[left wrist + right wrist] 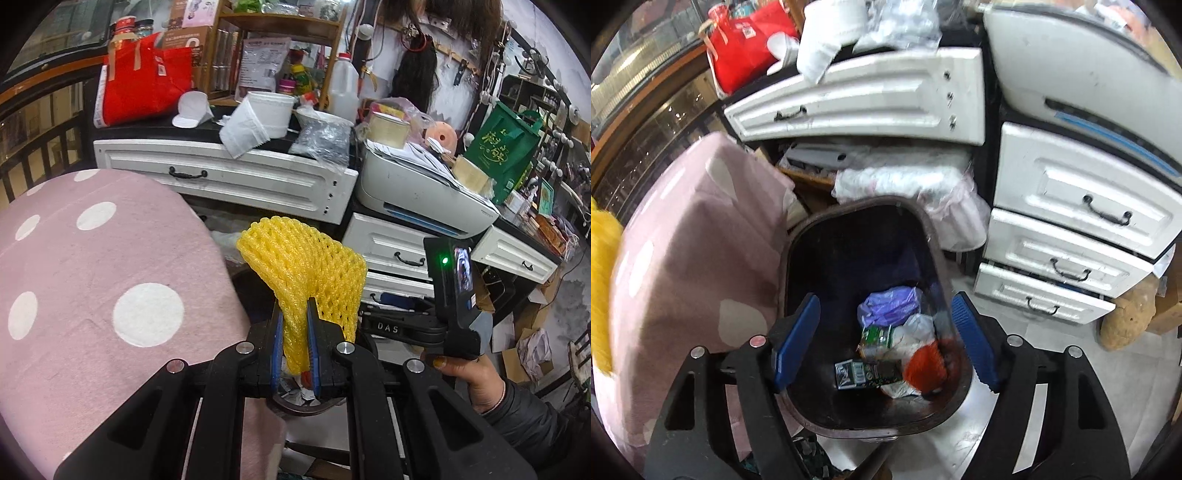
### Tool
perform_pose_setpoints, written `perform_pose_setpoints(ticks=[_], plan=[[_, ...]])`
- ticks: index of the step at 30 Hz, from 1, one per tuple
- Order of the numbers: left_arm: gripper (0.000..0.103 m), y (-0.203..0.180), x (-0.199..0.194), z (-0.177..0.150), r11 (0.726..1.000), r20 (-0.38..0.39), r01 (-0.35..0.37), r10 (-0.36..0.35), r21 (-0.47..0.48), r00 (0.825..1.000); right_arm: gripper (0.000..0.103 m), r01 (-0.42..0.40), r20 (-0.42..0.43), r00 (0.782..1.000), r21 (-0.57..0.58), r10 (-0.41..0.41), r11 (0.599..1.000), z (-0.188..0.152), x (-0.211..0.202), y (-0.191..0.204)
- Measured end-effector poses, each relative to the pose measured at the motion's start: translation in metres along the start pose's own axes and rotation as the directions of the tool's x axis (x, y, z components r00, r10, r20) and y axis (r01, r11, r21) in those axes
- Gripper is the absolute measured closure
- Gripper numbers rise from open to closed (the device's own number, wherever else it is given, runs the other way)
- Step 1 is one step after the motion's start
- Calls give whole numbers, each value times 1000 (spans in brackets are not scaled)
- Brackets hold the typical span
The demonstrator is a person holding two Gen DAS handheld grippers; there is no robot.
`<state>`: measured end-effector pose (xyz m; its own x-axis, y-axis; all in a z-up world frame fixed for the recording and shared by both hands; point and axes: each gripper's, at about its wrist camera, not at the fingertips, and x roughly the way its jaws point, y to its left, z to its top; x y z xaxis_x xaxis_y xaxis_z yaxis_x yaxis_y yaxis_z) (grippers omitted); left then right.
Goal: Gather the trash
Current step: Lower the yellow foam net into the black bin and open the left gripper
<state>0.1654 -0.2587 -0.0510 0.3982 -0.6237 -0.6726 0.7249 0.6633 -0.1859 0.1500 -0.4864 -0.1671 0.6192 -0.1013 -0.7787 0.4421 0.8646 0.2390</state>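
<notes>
My left gripper [295, 310] is shut on a yellow foam fruit net [303, 266], which fans out above its blue pads. Below the pads, part of the dark bin's rim [295, 406] shows. The right wrist view looks down into the dark trash bin [857, 221], which holds a purple bag [890, 302], a green packet [868, 373], white wrappers and a red-orange piece [925, 365]. My right gripper [886, 328] hangs open over the bin with nothing between its blue pads. The yellow net [602, 258] shows blurred at that view's left edge.
A pink cloth with white dots [92, 295] covers a surface left of the bin. White drawers [1071, 236] stand right of it, a printer [424, 192] on top. The counter [236, 129] behind carries a red bag [144, 81] and white containers. A hand [465, 373] holds the right gripper's handle.
</notes>
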Motion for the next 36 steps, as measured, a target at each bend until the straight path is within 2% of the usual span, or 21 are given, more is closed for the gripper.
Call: perform_pose_setpoints(ticks=[5,15,27,29,30,31,32,33,34,36], plan=[[91,-15,19,1,999,-35,29,-28,30,999,26,4,86,996,19,-6,1000,10,-31,-8],[91,-37,65,0,996,-128,33,-21,88,991,21,2,210,978,88,-21,996,25,-82,-31],[89,-52,112,-13,987,-250,24,16,156,968,20,-7,207,978,105,-15,994,23,-82,-40],[83,-53,119,-16,986,-272,19,27,166,962,20,-11,198,980,109,-11,994,22,-80,-40],[74,-53,121,-17,985,-274,13,35,170,961,20,-11,196,981,109,-11,994,21,-79,-40],[59,-54,122,-18,985,-272,9,40,175,961,20,-10,196,981,108,-11,994,20,-79,-39],[51,-55,122,-18,984,-267,8,41,180,963,20,-10,196,980,107,-12,994,20,-79,-39],[37,-55,121,-18,982,-256,6,43,187,966,20,-9,198,980,105,-12,994,20,-79,-38],[29,-56,120,-18,981,-249,4,45,192,967,19,-6,200,980,105,-16,994,20,-79,-38],[26,-57,118,-18,980,-240,4,45,198,970,15,10,207,978,109,-33,994,19,-80,-39]])
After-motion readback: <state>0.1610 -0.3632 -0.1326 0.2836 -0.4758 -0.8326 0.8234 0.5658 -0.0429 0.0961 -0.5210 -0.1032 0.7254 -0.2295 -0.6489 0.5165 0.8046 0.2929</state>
